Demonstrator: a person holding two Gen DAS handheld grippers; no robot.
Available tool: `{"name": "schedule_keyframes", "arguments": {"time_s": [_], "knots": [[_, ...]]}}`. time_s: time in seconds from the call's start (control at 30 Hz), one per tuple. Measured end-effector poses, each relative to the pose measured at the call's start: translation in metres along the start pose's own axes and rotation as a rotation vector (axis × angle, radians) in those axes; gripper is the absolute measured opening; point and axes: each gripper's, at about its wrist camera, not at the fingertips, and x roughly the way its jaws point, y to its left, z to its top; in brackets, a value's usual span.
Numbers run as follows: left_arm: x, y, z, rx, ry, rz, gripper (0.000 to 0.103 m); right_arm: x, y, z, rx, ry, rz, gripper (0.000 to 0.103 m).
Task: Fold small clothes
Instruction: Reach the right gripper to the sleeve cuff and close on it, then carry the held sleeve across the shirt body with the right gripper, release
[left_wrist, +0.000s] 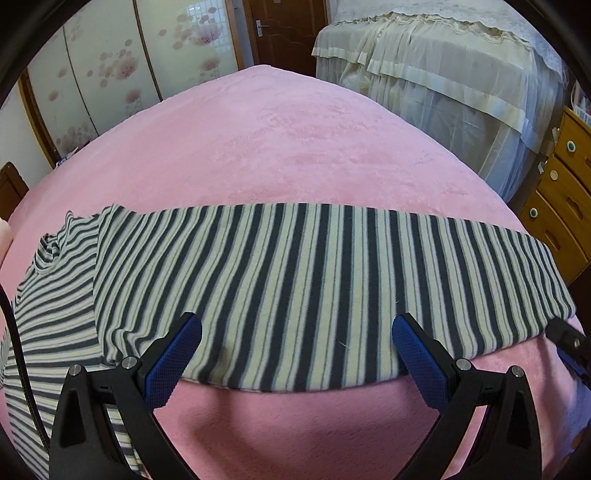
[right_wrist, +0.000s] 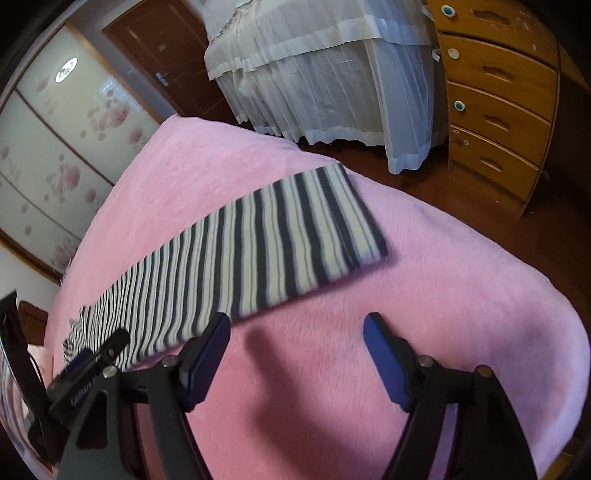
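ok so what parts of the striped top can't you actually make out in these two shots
- Left wrist view: the striped top's lower left part, hidden behind the left gripper and cut by the lens rim.
- Right wrist view: its collar end, small and partly behind the other gripper's body at the left edge.
- Right wrist view: its near hem, smeared by blur.
- Both views: its underside, against the pink blanket.

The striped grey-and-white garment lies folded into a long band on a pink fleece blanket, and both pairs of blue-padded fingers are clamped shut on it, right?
Not quite. The striped grey-and-white garment does lie as a long band on the pink fleece blanket, but both grippers are open, holding nothing. The left wrist view shows the left gripper spread wide; the right wrist view shows the right gripper likewise.
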Motion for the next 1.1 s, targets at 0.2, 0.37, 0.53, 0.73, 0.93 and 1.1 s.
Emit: {"name": "schedule_keyframes", "arguments": {"time_s": [0.2,0.37,0.53,0.73,0.93,1.1], "knots": [[-0.004,0.002,0.001,-0.024,0.003,-0.008,0.102,0.017,-0.001,0.019,0.028,-0.007,0.028,0.034],[-0.019,0.008,0.004,-0.026,-0.034,0.008,0.102,0.013,-0.003,0.025,0.038,-0.036,0.087,0.005],[-0.043,0.025,0.006,-0.028,-0.067,0.029,0.102,-0.018,0.023,0.025,-0.052,-0.129,0.131,0.004],[-0.083,0.073,0.004,-0.053,-0.106,0.078,0.102,-0.056,0.091,0.02,-0.272,-0.206,0.158,0.004],[-0.115,0.161,-0.005,-0.183,-0.098,0.117,0.102,-0.073,0.184,-0.004,-0.494,-0.219,0.247,0.004],[-0.127,0.247,-0.028,-0.295,-0.077,0.204,0.102,-0.066,0.277,-0.052,-0.712,-0.181,0.324,0.004]]}}
